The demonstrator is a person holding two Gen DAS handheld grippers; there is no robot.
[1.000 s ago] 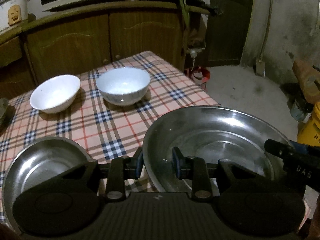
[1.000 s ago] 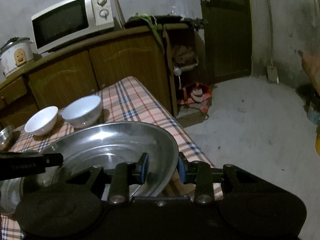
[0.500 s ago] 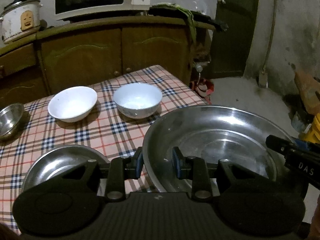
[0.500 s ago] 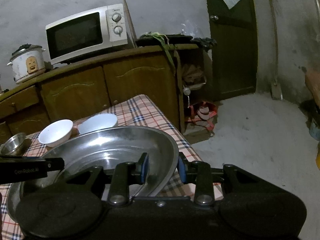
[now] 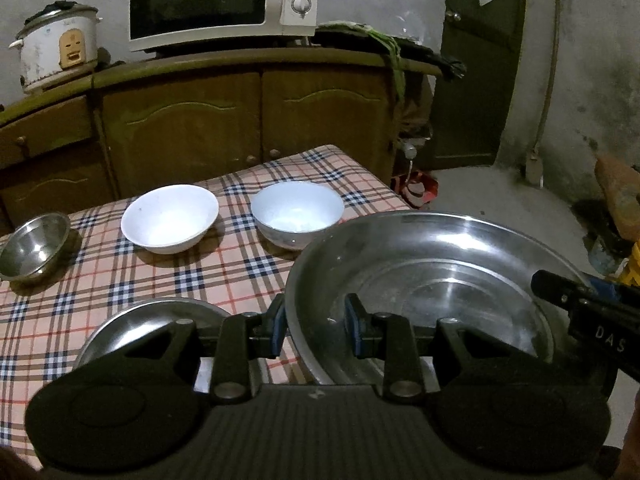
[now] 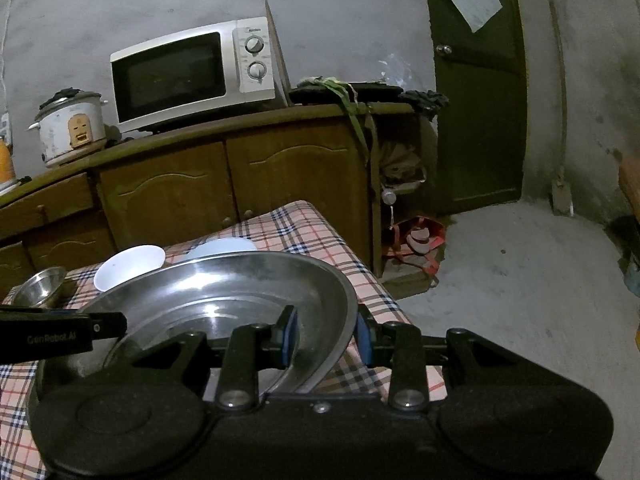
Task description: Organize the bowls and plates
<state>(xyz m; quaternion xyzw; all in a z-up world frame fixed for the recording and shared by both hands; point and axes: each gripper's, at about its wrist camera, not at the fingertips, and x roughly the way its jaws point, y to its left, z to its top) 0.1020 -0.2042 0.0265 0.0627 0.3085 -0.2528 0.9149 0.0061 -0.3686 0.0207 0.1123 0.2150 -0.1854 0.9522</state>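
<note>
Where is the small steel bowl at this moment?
The small steel bowl sits at the far left of the checked table in both views, left of the two white bowls, in front of the wooden cabinet.

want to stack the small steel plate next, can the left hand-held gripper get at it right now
Probably not yet: the left hand-held gripper straddles the big steel basin's rim. The small steel plate lies unobstructed beside it.
</note>
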